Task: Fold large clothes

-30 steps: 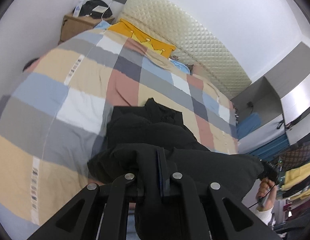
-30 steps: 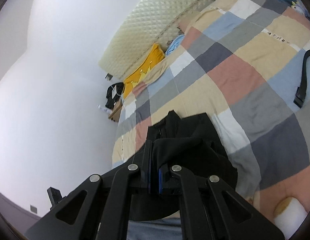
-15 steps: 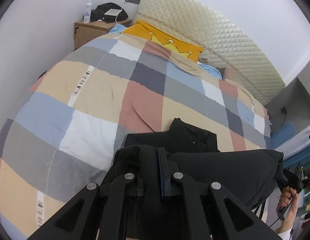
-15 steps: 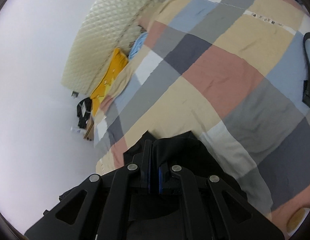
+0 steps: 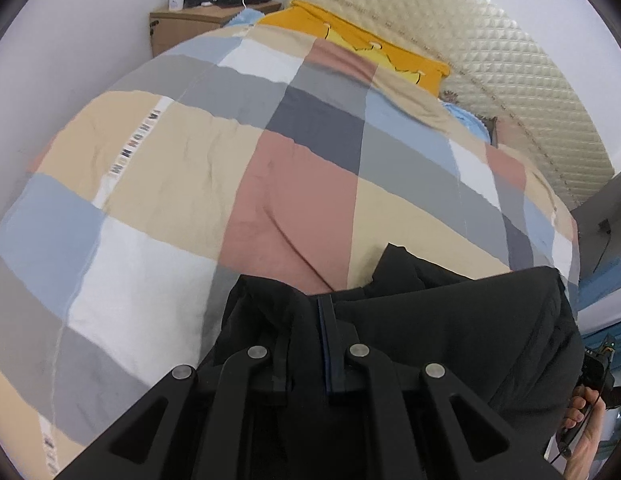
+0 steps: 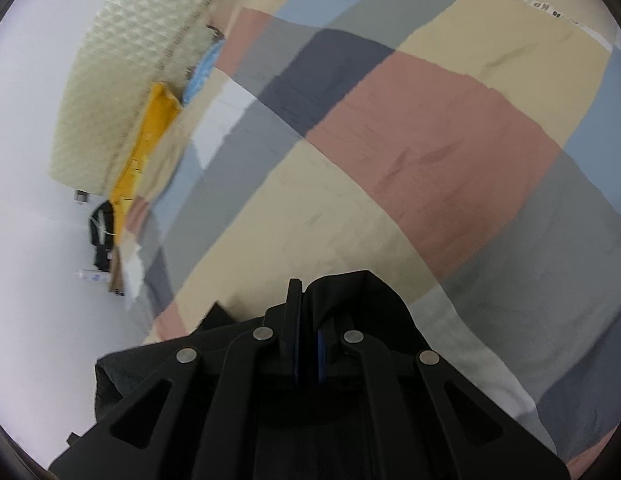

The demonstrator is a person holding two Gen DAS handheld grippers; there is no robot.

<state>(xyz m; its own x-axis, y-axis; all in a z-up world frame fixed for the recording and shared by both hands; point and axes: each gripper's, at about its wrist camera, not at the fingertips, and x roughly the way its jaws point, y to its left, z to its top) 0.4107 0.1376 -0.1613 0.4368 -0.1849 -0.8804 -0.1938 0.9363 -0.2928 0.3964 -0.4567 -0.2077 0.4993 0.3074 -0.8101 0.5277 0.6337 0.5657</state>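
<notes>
Two grippers, left (image 5: 306,344) and right (image 6: 306,344); both pinch one black garment (image 5: 490,320)

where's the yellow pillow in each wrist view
left wrist: yellow pillow top centre, at the head of the bed, below the quilted headboard.
right wrist: yellow pillow at left, running down beside the headboard.
shared landmark: the quilted headboard.
</notes>
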